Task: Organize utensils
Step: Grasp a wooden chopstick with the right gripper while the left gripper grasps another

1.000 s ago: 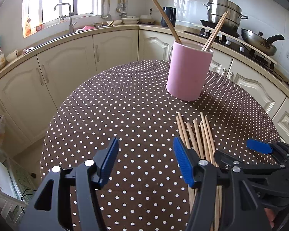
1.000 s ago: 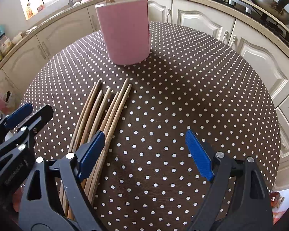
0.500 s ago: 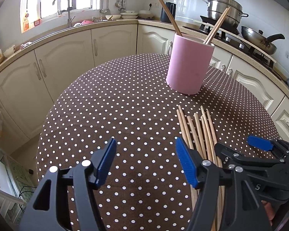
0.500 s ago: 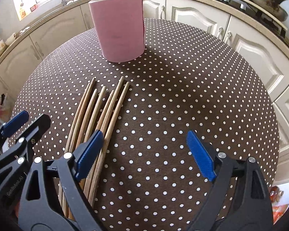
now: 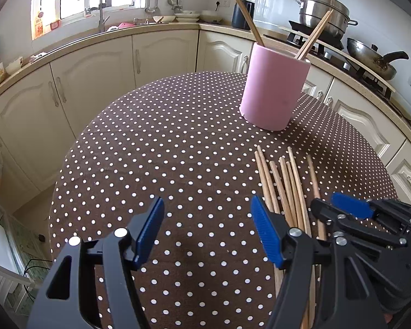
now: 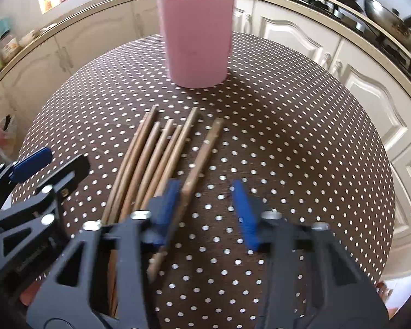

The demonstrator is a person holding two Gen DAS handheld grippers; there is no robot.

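Several wooden chopsticks [image 5: 285, 186] lie side by side on a brown polka-dot table [image 5: 178, 150], also shown in the right wrist view [image 6: 153, 159]. One chopstick [image 6: 200, 161] lies apart on the right of the bunch, just inside my right gripper's left finger. A pink holder [image 5: 274, 87] stands behind them with chopsticks in it; it also shows in the right wrist view [image 6: 196, 41]. My right gripper [image 6: 205, 205] is open and narrowed, low over the near ends. My left gripper [image 5: 205, 230] is open and empty, left of the bunch.
Cream kitchen cabinets [image 5: 96, 82] curve round behind the table. A stove with a steel pot [image 5: 324, 13] and a wok [image 5: 370, 57] is at the back right. A sink with a tap [image 5: 93, 5] is at the back left.
My right gripper has moved forward and left over the chopsticks and its jaws have narrowed. One chopstick now lies apart from the bunch. My left gripper drew back slightly.
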